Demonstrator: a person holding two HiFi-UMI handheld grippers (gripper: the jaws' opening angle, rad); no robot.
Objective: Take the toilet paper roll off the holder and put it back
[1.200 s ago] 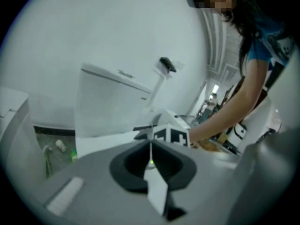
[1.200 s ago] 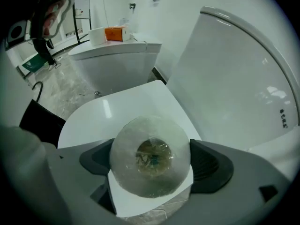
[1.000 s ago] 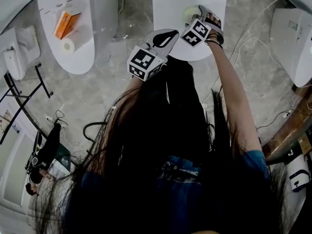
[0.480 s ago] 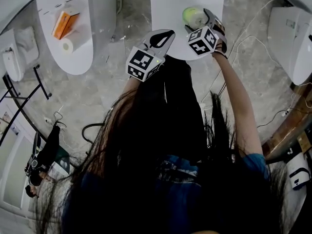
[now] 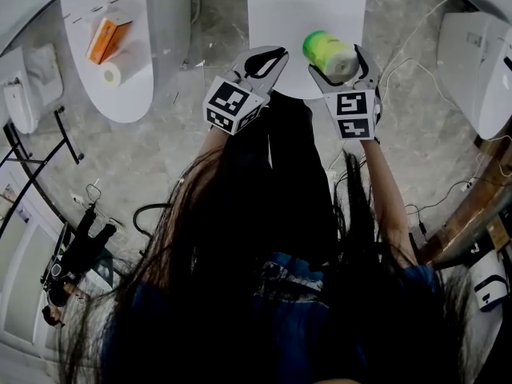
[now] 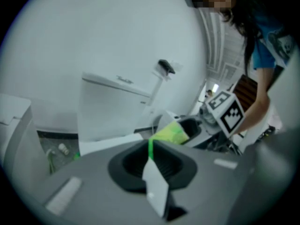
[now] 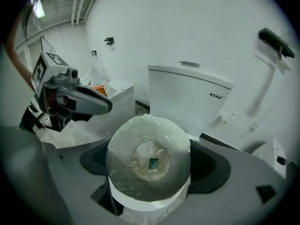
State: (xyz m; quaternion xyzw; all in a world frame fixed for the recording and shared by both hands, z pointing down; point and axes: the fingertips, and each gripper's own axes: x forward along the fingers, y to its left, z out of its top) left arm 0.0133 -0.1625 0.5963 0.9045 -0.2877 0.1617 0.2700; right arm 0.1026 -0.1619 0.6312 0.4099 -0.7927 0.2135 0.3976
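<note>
A toilet paper roll (image 5: 328,52) in green plastic wrap is clamped in my right gripper (image 5: 339,62), above the white toilet lid (image 5: 280,22). In the right gripper view the roll's wrapped end (image 7: 149,159) faces the camera and fills the space between the jaws. The black holder (image 7: 276,43) juts from the white wall at upper right, bare, well apart from the roll. It shows in the left gripper view too, as the holder (image 6: 165,66) above the tank (image 6: 110,107). My left gripper (image 5: 268,57) hovers left of the roll, jaws together, nothing held.
A second toilet (image 5: 120,94) at the left carries an orange box (image 5: 108,38) and a small paper roll (image 5: 110,74). Another white fixture (image 5: 480,62) stands at the right. Cables (image 5: 416,46) trail over the grey floor; a wooden shelf (image 5: 472,214) is at lower right.
My right gripper has drawn back toward the person and swung to the right with the roll in it, so the green roll now shows plainly. The left gripper has barely moved.
</note>
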